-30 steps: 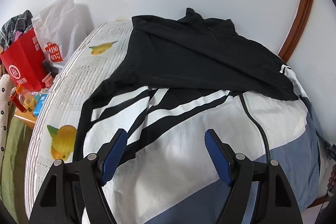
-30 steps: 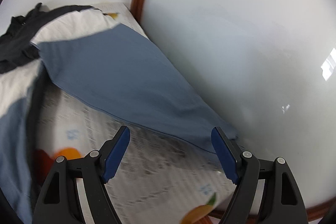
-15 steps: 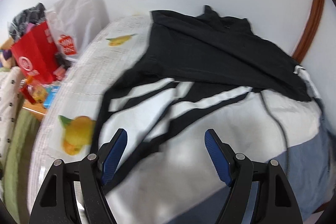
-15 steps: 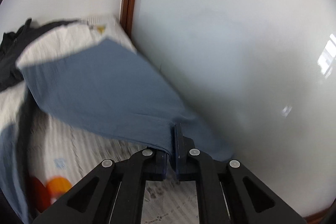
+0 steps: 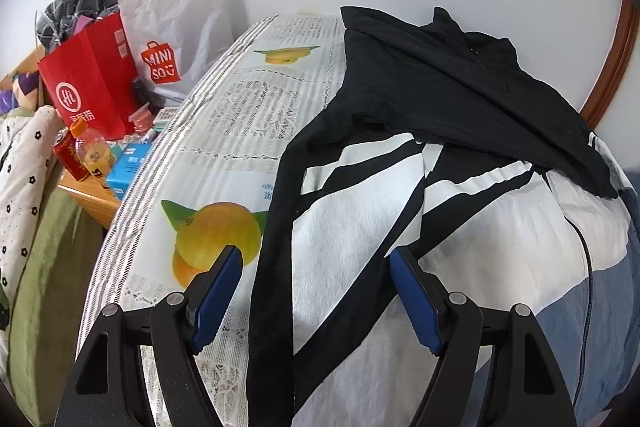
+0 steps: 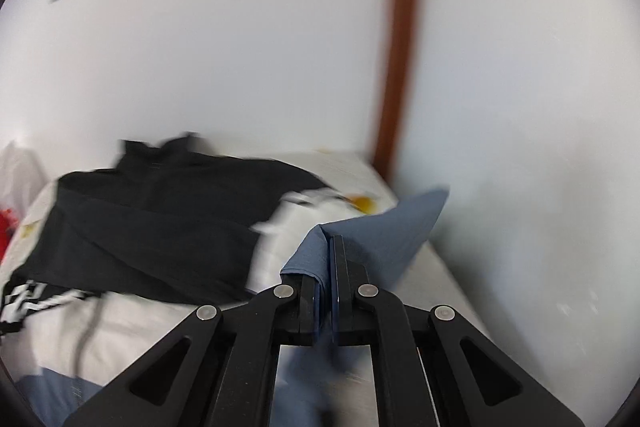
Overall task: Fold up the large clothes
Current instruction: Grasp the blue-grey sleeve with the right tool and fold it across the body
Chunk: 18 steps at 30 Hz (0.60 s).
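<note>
A large black, white and blue-grey jacket (image 5: 440,227) lies spread on a bed with a fruit-print sheet (image 5: 248,115). Its black upper part is folded over at the back. My left gripper (image 5: 316,291) is open and empty, hovering over the jacket's left sleeve with black stripes. My right gripper (image 6: 330,267) is shut on the blue-grey sleeve (image 6: 384,227) and holds it lifted above the bed, near the wall; the black part of the jacket (image 6: 160,219) lies to its left.
Left of the bed stands a low wooden table (image 5: 92,199) with a red paper bag (image 5: 88,83), a white Miniso bag (image 5: 172,27), a can and a bottle (image 5: 90,155). A white wall with a brown frame strip (image 6: 396,67) runs along the bed's right side.
My right gripper closed on the blue-grey sleeve and lifted it up and toward the jacket. My left gripper stayed open and shifted left over the striped sleeve.
</note>
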Motion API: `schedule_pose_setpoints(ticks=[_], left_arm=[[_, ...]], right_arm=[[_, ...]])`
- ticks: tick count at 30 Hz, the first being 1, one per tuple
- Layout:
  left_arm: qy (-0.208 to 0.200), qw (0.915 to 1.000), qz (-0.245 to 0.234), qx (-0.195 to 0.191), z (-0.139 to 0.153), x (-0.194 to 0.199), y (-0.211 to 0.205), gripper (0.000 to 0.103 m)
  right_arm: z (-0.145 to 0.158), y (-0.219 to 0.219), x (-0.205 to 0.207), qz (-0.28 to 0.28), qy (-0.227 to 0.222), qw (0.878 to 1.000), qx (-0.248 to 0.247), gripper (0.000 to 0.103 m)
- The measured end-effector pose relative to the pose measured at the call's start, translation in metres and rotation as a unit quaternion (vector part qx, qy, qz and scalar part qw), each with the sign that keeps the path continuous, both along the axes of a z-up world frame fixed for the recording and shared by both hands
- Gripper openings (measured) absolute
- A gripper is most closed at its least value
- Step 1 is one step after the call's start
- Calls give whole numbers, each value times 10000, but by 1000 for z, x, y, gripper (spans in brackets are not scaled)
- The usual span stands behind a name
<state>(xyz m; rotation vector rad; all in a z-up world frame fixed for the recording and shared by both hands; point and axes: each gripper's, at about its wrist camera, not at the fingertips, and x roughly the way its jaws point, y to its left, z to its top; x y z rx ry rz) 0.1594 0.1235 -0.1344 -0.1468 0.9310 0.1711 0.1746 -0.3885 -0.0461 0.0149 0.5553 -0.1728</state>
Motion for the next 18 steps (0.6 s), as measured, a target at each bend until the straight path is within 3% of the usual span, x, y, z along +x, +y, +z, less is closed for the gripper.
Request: schedule_pose_setpoints(ticks=[7,10,16,17,18], left_arm=[[16,9997,-74,-233,-7,2,2,74],[8,9996,-88,-260,-10,1,1,74],[2,9995,-78,-310,-10,0,2,74],[6,9995,-74,-318,-9,0,2,74],[5,9995,-75,-318,-9,-1,1,74]], right_arm=[[6,133,54,1339,-80,9910,-4,4],[-11,195,77,1890,17,9817,-228,4],[-62,265,112,2435,578,9674,-389,5],[-69,269,117,2444,665,9664,-426,7],[-76,272,119,2421,774,9661,-463,16]])
